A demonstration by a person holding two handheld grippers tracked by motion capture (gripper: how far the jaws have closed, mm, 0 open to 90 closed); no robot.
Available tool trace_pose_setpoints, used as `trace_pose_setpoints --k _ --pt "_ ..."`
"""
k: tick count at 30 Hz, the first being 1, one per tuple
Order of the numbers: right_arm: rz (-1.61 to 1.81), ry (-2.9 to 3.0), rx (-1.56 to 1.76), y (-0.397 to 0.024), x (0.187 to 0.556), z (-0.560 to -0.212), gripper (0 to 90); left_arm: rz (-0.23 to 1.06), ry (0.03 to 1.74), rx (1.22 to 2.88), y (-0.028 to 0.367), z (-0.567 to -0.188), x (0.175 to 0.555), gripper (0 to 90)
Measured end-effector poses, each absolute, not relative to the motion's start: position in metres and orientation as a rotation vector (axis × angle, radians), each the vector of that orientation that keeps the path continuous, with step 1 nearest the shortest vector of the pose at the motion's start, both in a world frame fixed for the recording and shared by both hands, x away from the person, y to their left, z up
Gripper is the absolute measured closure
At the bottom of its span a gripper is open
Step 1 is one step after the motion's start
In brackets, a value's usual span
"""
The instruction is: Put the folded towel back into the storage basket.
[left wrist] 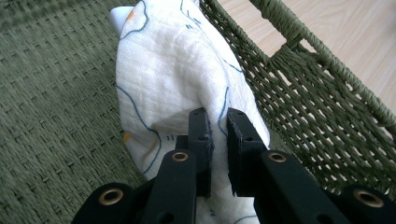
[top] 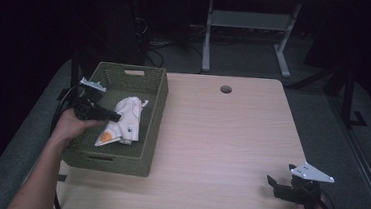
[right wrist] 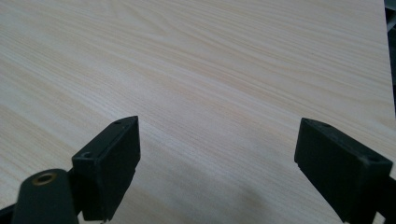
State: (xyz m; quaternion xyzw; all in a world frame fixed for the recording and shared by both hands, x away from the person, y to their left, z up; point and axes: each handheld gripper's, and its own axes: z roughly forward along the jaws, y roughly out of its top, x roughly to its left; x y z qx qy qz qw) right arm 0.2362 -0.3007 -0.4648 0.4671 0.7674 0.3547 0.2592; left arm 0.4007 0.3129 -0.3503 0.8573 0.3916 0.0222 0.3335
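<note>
Left claw (left wrist: 218,122) is pinched nearly closed on a fold of the white muslin cloth printed with thin blue outlines and small orange patches (left wrist: 173,70), a thin ridge of fabric caught between its black pads. In the high view that claw (top: 114,115) reaches in over the left rim of the olive-green woven basket (top: 150,152), which sits on the left side of the pale wood-grain table (top: 231,138), its near end close to the table's front edge. The cloth (top: 124,122) lies crumpled inside the basket, toward the right wall, its loose end trailing toward the near end. Gripping a raised fold rather than a flat stretch looks deliberate: soft fabric gives the pads something to bite only where it bunches up, and the grip near the wall keeps the claw away from the woven floor. The left hand (top: 71,125) comes in from the side, probably so the jaws lie level with the fold.

Right claw (right wrist: 217,154) stands wide with nothing between its jaws, held just above bare table. In the high view it (top: 272,184) waits near the front right corner, well apart from the basket, likely parked there to leave the left hand room and to be ready once the cloth comes over.
</note>
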Motion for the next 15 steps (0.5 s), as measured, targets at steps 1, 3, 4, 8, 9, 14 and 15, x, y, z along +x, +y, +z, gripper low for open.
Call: trace_pose_setpoints --k 1,3,4,8,9,14,15 --pt "0.961 2.079 1.266 -0.301 0.236 -0.465 13.9 0.058 1.023 2.238 0.313 -0.350 0.401 81.8" --pt "0.964 2.079 1.266 -0.301 0.237 -0.465 13.9 0.167 0.993 2.336 0.311 -0.346 0.407 80.3" --pt "0.960 2.083 1.273 -0.300 0.237 -0.466 13.9 0.253 1.003 2.343 0.311 -0.343 0.409 75.0" --pt "0.948 2.091 1.270 -0.298 0.239 -0.467 13.9 0.287 1.074 2.281 0.313 -0.336 0.415 60.8" --pt "0.947 2.092 1.260 -0.298 0.239 -0.467 13.9 0.292 1.076 2.285 0.313 -0.336 0.415 60.1" --pt "0.952 2.094 1.252 -0.297 0.239 -0.466 13.9 0.226 1.094 2.312 0.310 -0.350 0.412 60.3" --pt "0.952 2.094 1.252 -0.297 0.239 -0.466 13.9 0.226 1.094 2.312 0.310 -0.350 0.412 61.2"
